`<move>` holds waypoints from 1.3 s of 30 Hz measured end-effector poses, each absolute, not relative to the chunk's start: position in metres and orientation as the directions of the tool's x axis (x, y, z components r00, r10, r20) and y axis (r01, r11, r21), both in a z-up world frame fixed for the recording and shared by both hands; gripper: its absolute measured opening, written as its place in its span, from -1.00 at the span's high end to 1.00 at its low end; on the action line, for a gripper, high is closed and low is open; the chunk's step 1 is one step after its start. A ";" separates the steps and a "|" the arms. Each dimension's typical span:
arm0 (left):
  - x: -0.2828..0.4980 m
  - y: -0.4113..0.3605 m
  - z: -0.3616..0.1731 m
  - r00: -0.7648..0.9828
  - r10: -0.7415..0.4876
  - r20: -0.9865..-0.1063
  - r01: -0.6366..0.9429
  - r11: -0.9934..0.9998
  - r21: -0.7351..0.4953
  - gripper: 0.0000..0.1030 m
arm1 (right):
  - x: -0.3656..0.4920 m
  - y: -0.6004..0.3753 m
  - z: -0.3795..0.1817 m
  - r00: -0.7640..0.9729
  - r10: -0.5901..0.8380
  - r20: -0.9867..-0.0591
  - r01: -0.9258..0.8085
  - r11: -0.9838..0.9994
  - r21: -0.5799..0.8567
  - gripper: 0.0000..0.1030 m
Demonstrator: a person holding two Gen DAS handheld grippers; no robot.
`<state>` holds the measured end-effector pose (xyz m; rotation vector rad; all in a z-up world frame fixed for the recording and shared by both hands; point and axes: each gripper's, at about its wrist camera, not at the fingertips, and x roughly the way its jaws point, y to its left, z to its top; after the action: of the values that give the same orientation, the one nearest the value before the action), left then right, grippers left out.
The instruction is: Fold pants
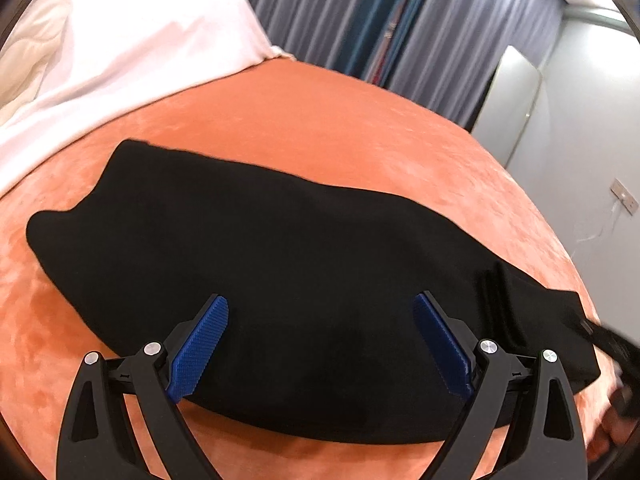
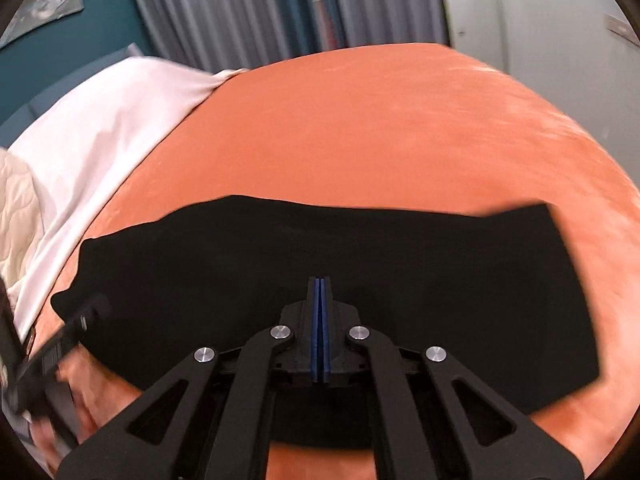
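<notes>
pants (image 1: 280, 248): lying flat on the bed (image 1: 320, 120), long axis running left-right
left hand-held gripper (image 1: 320, 320): hovering, fingers spread wide
right hand-held gripper (image 2: 320, 292): pads pressing together, gripping nothing

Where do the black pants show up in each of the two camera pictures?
Left wrist view: the black pants fill the middle and lower part, lying on the orange bedspread.
Right wrist view: the pants stretch across the lower middle, behind the fingers.
Shared landmark: the white sheet, at upper left in both.
</notes>
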<state>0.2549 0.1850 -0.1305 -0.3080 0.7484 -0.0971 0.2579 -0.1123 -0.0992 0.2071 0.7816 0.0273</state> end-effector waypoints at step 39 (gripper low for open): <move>0.240 0.310 -0.128 0.782 -0.074 -0.619 -0.292 0.834 -0.469 -0.78 | 0.294 0.010 -0.134 0.624 0.087 -0.777 -0.233 0.969 -0.079 0.50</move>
<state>0.2402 0.3097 -0.1275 -0.5837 0.6711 0.1248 0.2939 0.0096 -0.1337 -0.1782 0.8796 0.1849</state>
